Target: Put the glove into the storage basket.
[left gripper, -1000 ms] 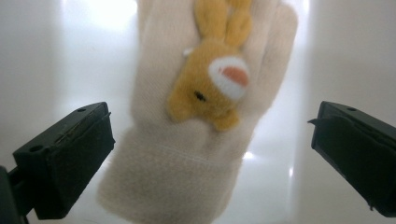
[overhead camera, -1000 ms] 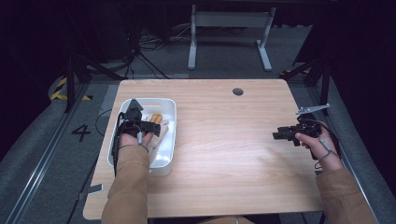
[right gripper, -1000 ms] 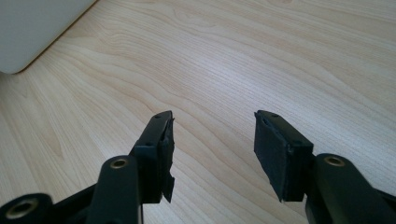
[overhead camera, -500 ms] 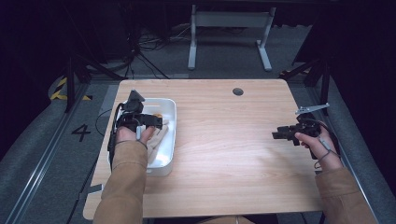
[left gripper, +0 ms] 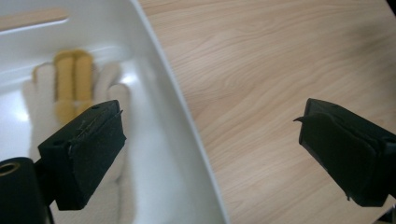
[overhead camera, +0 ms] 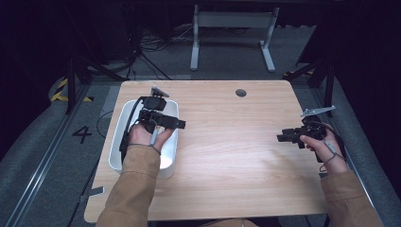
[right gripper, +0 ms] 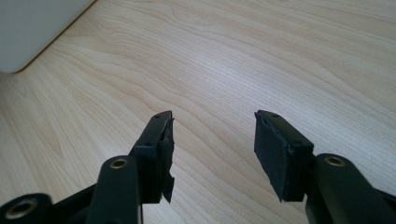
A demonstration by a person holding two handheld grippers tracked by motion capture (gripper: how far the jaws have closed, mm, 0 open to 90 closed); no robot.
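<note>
text: "4" | form: one large dark digit (overhead camera: 82,134) | stands on: grey floor (overhead camera: 42,156), left of the table (overhead camera: 227,156), beside a floor rail | sign: yellow-and-black hazard stripes (overhead camera: 64,91) on the floor, farther back at left | other readable text: none

A knitted cloth glove (left gripper: 74,88) lies in a glossy white plastic tub (left gripper: 173,121) on matt wood-grain table (left gripper: 280,56)

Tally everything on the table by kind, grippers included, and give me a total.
White tub: 1
White and yellow glove, lying in the tub: 1
Handheld grippers, left gripper and right gripper: 2
Total: 4
</note>
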